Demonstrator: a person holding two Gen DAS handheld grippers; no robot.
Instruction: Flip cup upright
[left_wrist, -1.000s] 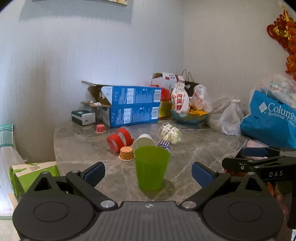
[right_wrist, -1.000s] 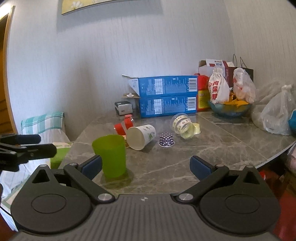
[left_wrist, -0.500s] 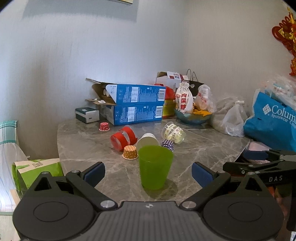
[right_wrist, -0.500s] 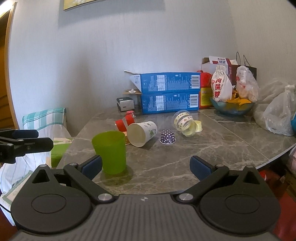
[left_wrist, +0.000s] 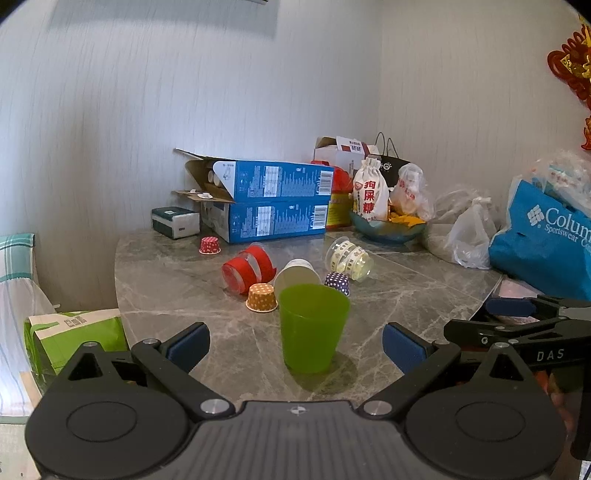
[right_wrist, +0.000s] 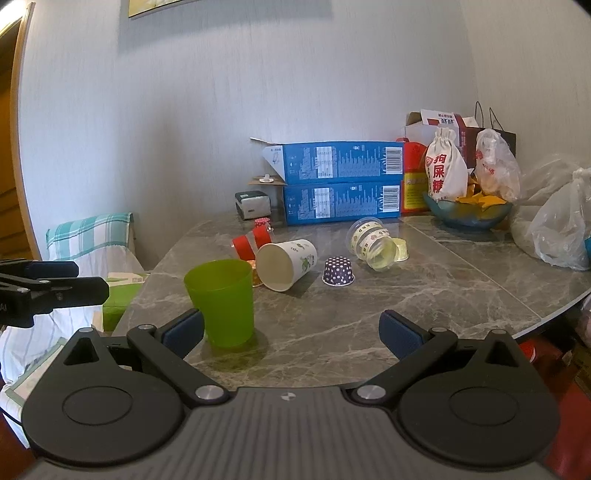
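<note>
A green plastic cup stands upright on the grey marble table; it also shows in the right wrist view. Behind it a white paper cup, a red cup and a clear printed cup lie on their sides. My left gripper is open and empty, with the green cup just beyond and between its fingers. My right gripper is open and empty, with the green cup by its left finger.
Small dotted paper cups, orange, purple and red, sit upside down. Two blue boxes, a bowl of snacks and plastic bags crowd the back and right. A blue Columbia bag stands at the right.
Both grippers have pulled back and risen slightly, so the table sits lower in view. The green cup stays upright. Both grippers stay open.
</note>
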